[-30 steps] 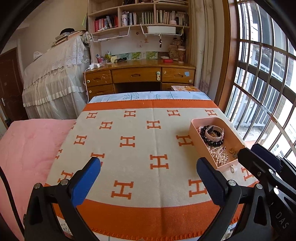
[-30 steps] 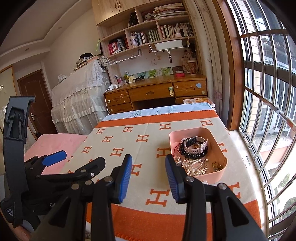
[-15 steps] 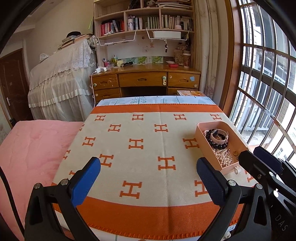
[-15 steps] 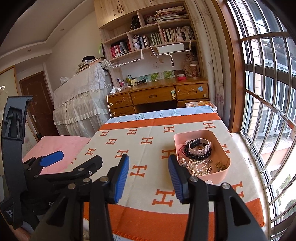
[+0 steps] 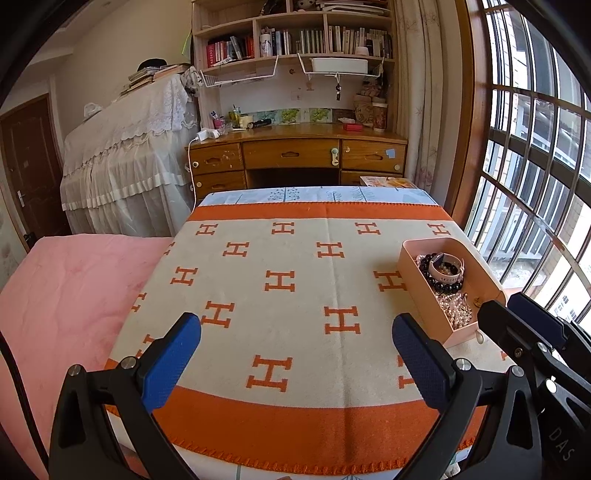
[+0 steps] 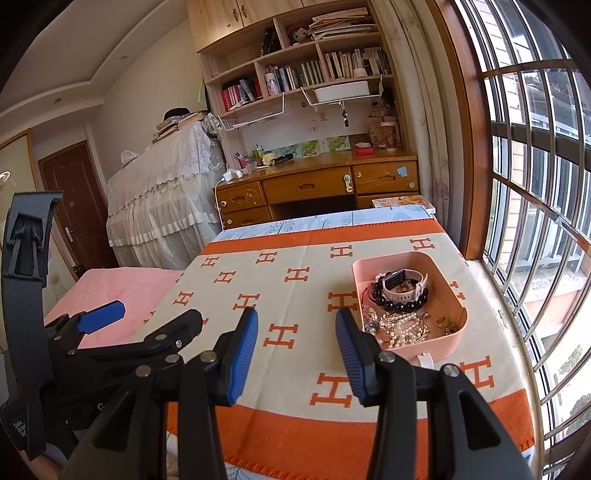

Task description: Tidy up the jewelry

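Home bedroom/study. Wooden desk (image 5: 295, 147) with drawers against the far wall, bookshelf (image 5: 295, 35) full of books above it, wire baskets (image 5: 240, 74) hung under the shelf. Bulky furniture under a white lace dust cover (image 5: 129, 147) left of the desk, books stacked on top. Brown door (image 5: 29, 170) far left. Barred window (image 6: 535, 184) with curtain (image 5: 424, 92) along the right side. Near surface carries an orange-and-cream H-pattern blanket (image 5: 295, 295); pink bedding (image 5: 74, 295) adjoins its left edge. Pink tray (image 6: 452, 334) of jewelry sits near the blanket's right edge.
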`<act>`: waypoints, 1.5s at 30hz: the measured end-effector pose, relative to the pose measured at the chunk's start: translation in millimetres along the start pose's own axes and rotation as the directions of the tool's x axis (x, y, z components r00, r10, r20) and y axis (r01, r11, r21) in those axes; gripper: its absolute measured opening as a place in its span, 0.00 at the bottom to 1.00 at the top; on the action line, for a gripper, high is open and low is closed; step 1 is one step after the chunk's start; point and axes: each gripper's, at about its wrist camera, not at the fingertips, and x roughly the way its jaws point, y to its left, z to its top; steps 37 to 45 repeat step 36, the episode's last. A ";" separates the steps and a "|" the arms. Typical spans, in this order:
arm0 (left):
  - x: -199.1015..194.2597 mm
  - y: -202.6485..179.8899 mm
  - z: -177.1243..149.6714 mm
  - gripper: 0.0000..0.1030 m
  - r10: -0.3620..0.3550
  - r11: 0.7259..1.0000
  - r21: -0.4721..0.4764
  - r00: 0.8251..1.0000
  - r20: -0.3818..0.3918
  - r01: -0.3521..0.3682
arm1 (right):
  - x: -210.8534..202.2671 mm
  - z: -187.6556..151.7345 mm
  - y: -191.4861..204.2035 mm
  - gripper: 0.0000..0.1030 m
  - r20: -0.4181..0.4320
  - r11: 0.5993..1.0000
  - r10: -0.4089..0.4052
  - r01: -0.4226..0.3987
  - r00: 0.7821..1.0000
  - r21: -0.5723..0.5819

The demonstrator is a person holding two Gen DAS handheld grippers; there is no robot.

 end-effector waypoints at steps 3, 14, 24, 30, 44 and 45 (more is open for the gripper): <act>1.2 1.3 -0.4 0.99 0.001 1.000 -0.001 1.000 -0.004 -0.001 | -0.1 0.0 -1.0 0.43 0.001 1.000 0.001 -0.001 1.000 0.001; 0.1 6.2 -0.6 0.99 0.006 1.000 -0.007 1.000 0.010 -0.006 | -0.1 0.6 -0.2 0.43 0.003 1.000 -0.001 0.001 1.000 0.000; -2.8 7.6 -0.3 0.99 0.008 1.000 -0.008 1.000 0.019 -0.008 | 2.1 0.3 3.5 0.43 0.009 1.000 0.000 0.000 1.000 -0.003; -3.8 8.7 -0.6 0.99 0.011 1.000 -0.011 1.000 0.016 -0.010 | 2.2 -0.1 3.7 0.43 0.008 1.000 -0.001 0.002 1.000 -0.003; -3.1 11.4 -2.0 0.99 0.025 1.000 -0.013 1.000 -0.005 -0.025 | 6.7 -0.7 9.9 0.43 -0.012 1.000 -0.001 0.001 1.000 0.001; -3.1 11.4 -2.0 0.99 0.025 1.000 -0.013 1.000 -0.005 -0.025 | 6.7 -0.7 9.9 0.43 -0.012 1.000 -0.001 0.001 1.000 0.001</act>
